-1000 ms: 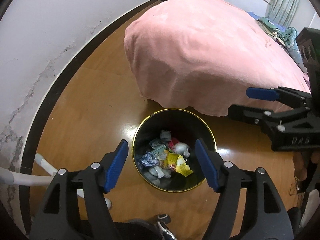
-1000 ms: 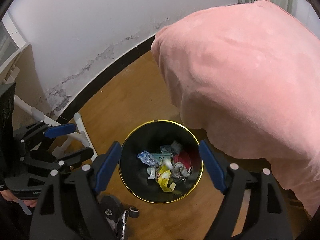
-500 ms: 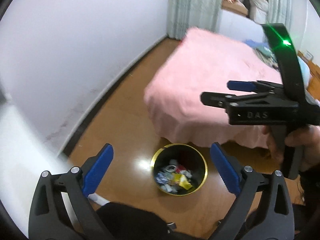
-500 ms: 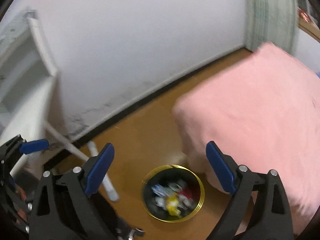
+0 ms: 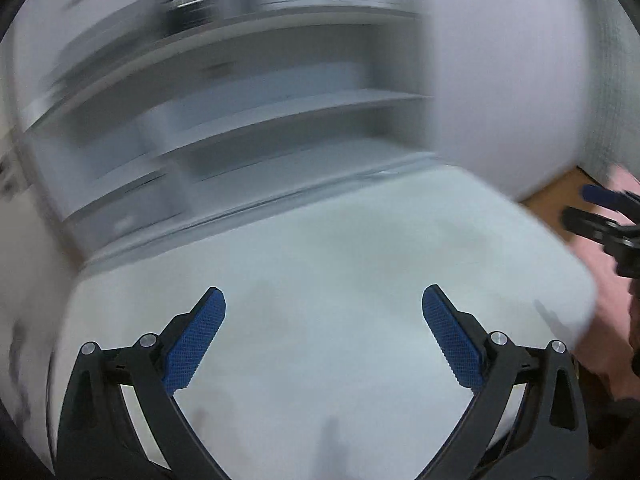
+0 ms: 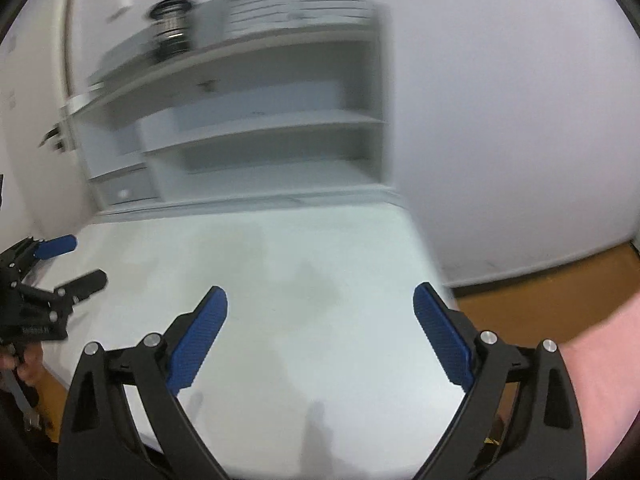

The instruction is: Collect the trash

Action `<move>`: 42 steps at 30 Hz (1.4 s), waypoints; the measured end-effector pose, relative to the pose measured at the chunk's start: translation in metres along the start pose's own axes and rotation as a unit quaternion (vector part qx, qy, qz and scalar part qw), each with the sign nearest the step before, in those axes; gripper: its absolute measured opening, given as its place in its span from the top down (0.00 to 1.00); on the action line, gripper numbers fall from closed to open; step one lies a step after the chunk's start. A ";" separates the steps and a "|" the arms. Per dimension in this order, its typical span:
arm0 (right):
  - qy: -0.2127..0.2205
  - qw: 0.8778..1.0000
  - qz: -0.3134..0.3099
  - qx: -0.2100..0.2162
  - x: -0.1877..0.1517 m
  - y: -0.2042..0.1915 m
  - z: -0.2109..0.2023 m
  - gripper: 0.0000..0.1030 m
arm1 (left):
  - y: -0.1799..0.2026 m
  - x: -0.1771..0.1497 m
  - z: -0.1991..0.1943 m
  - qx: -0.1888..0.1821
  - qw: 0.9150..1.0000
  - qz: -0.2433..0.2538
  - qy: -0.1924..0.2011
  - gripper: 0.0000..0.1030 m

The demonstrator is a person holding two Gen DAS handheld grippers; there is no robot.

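My left gripper [image 5: 323,312] is open and empty above a white desk top [image 5: 320,248]. My right gripper [image 6: 320,312] is open and empty above the same desk [image 6: 280,264]. Each gripper shows in the other's view: the right one at the right edge of the left wrist view [image 5: 600,212], the left one at the left edge of the right wrist view [image 6: 52,268]. No trash shows on the desk. The trash bin is out of view. Both views are blurred by motion.
A white shelf unit [image 5: 248,120] stands at the back of the desk, with a dark object [image 6: 172,36] on its top. A white wall [image 6: 500,120] is on the right. Wood floor [image 6: 540,292] and the pink bed cover [image 6: 600,360] show at the right.
Both grippers have risen and swung up from the black bin on the floor to the white desk and shelves. The bin has left both views. Both stay open.
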State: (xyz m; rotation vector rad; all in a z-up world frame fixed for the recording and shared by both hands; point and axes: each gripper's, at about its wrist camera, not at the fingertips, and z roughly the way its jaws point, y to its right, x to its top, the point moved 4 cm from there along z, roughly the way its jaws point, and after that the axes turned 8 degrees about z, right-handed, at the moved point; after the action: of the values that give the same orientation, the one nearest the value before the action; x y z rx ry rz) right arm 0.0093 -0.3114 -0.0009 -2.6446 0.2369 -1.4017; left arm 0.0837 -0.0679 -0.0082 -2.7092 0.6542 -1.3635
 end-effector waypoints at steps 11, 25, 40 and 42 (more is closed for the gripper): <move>-0.015 0.997 -0.055 0.060 0.007 -0.109 0.033 0.12 | -0.136 -0.064 -0.046 0.092 0.988 -0.124 -0.021 0.07; -0.018 0.995 -0.073 0.061 -0.001 -0.111 0.023 0.12 | -0.127 -0.080 -0.059 0.090 0.987 -0.128 -0.022 0.07; -0.011 0.995 -0.075 0.065 -0.001 -0.113 0.014 0.12 | -0.116 -0.078 -0.064 0.091 0.989 -0.116 -0.018 0.07; -0.011 0.995 -0.075 0.065 -0.001 -0.113 0.013 0.12 | -0.116 -0.078 -0.064 0.091 0.989 -0.116 -0.017 0.07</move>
State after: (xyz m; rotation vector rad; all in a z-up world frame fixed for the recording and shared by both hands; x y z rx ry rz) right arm 0.0275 -0.2002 0.0129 -2.6156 -0.0553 -1.3795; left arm 0.0334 0.0771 -0.0025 -2.7205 0.2029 -1.3411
